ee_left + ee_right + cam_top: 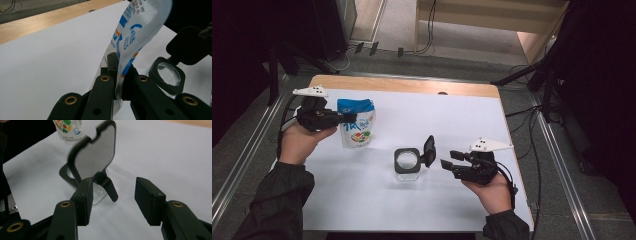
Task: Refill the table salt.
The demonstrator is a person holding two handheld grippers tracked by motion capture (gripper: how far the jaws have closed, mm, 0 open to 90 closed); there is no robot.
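Note:
A white and blue pouch (357, 122) with fruit pictures hangs upright over the table's left side. My left gripper (348, 119) is shut on its side edge. In the left gripper view both jaws of the left gripper (120, 73) pinch the pouch (140, 32) near its lower edge. A clear jar with a dark square collar (406, 164) stands mid-table, its hinged lid (429, 150) flipped up. My right gripper (451, 160) hovers just right of the lid, open. In the right gripper view the right gripper (112, 195) holds nothing, with the lid (96, 155) just beyond the left jaw.
The white table top (452, 115) has a wooden strip (402, 85) along its far edge. Black stands (542, 80) and cables (427, 30) sit on the floor beyond and to the right. Metal rails (557, 165) run along both sides of the table.

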